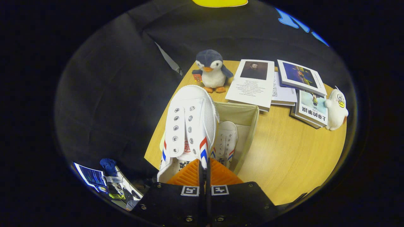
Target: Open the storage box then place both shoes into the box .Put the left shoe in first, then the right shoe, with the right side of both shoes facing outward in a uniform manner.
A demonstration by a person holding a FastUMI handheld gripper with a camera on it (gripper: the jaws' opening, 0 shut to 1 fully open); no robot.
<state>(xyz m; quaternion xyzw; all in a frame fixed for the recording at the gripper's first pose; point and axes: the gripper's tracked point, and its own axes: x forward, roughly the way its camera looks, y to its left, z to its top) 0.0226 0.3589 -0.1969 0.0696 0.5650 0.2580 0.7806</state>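
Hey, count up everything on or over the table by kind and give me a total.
White shoes: 2, one held by the gripper, one in the box
Fabric storage box: 1
Plush toys: 2, penguin, white duck
Books: 4
Total: 9

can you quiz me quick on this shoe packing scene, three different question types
1. True or false: one white shoe already lies inside the fabric storage box.
2. What are the fingers of the hand-held gripper shut on?
A. the penguin plush
B. a white canvas shoe
C. a book
3. Fill in: the penguin plush stands beyond the box, beside the ____.

Key
1. True.
2. B: the fingers pinch the heel side of the held shoe, above the box's near left edge.
3. Books.
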